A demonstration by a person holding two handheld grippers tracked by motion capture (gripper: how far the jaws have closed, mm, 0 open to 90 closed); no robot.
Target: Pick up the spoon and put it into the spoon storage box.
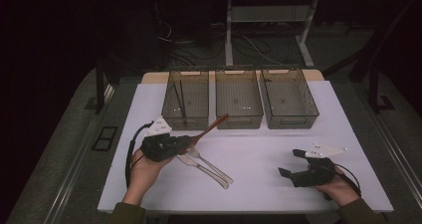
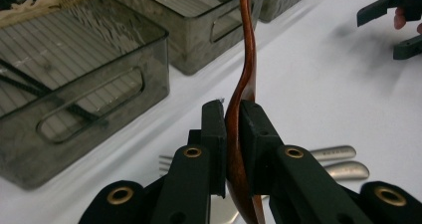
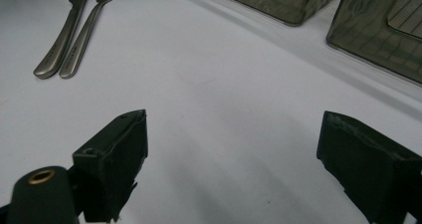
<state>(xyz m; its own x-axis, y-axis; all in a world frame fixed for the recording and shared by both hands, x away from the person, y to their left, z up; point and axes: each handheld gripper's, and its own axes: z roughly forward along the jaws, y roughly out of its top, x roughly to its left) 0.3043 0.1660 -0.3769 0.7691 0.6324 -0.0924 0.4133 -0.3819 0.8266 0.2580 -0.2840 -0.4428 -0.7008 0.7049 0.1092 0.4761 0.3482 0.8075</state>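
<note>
My left gripper [image 2: 231, 119] clamps the wooden spoon [image 2: 245, 59], not yet binned; my right gripper [image 3: 231, 159] gapes empty; knife [image 1: 201, 170] and fork [image 1: 211, 165] wait.

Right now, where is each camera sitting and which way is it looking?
High view: above the person's side, looking forward and down at the table and three bins; both forearms, the left gripper and the right gripper show.
Left gripper view: on the left gripper, looking along its jaws, shut on a wooden spoon, toward the bins.
Right gripper view: on the right gripper, looking between open jaws across the table.
All share the fork and knife.
</note>
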